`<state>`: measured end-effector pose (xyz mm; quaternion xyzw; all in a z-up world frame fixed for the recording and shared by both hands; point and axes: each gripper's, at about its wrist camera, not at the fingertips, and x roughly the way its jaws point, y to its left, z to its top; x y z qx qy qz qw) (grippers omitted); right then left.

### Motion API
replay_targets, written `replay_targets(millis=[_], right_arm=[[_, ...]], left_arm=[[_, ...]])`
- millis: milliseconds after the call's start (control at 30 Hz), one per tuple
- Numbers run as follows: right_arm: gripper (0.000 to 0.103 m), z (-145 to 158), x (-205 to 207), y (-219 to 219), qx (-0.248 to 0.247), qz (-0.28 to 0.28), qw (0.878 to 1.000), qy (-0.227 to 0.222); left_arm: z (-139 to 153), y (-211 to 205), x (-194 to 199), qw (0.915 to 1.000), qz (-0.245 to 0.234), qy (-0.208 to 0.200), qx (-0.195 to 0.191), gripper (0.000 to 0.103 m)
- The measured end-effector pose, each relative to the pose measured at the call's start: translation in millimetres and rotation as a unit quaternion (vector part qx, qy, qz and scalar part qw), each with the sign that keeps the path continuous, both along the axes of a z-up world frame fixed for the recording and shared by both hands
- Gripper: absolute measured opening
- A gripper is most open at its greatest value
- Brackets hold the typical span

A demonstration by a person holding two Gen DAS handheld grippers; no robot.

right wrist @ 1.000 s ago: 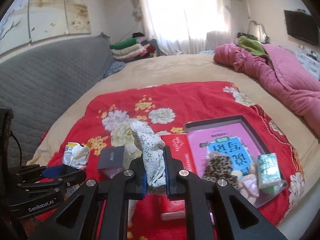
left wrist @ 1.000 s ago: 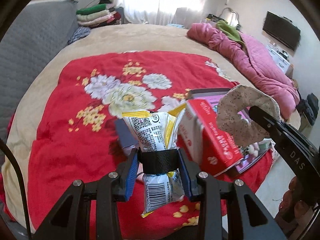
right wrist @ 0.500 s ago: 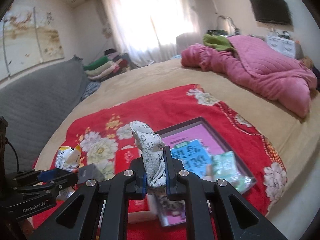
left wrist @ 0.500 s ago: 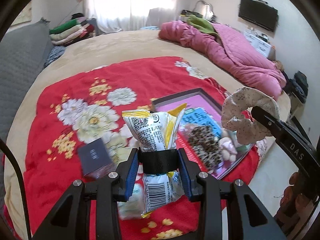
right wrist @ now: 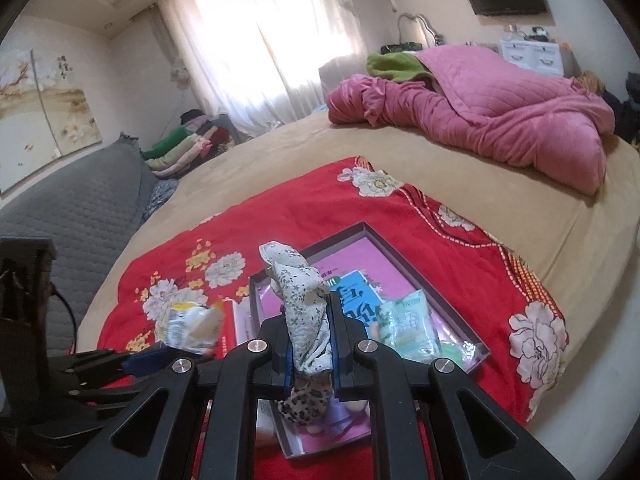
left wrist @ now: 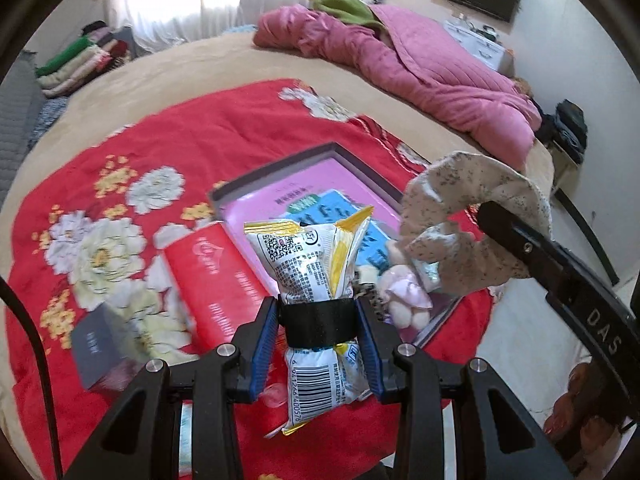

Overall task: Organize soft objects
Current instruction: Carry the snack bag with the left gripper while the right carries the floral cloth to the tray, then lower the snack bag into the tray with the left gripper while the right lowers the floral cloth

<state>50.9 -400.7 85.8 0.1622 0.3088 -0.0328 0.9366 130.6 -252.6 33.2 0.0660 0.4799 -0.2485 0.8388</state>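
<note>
A white and yellow snack packet stands upright, with my left gripper shut on its middle. It hangs above the near left corner of a dark-rimmed tray with a pink and blue bottom. My right gripper is shut on a pale speckled scrunchie over the tray. In the left wrist view the same scrunchie loops off the right gripper's fingers. In the tray lie a green tissue pack, a leopard scrunchie and a pink soft piece.
A red box lies left of the tray on the red flowered bedspread, and a small dark box sits further left. A pink quilt is heaped at the far right. Folded clothes are stacked by the grey headboard.
Both grippers have swept to the right across the bedspread with their loads. The tray has come from the right side to under and ahead of them. Neither grip has changed.
</note>
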Motion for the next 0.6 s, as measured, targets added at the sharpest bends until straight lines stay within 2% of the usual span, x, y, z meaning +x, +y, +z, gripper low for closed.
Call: replay_targets(millis=[100, 300, 600], right_arm=[[0.013, -6.1, 5.1, -5.4, 0.008, -0.002, 1.0, 0.006], [0.013, -20.2, 14.0, -15.8, 0.017, -0.007, 1.0, 0.019], [0.013, -46.4, 30.7, -21.5, 0.034, -0.007, 0.998, 0.054]], left_arm=[[-9.6, -12.0, 7.3, 0.9995, -0.017, 0.021, -0.014, 0.039], [-32.8, -28.8, 18.8, 0.9984, -0.031, 0.048, 0.007, 0.039], [-47.8, -45.7, 29.5, 0.997, -0.046, 0.057, 0.026, 0.039]])
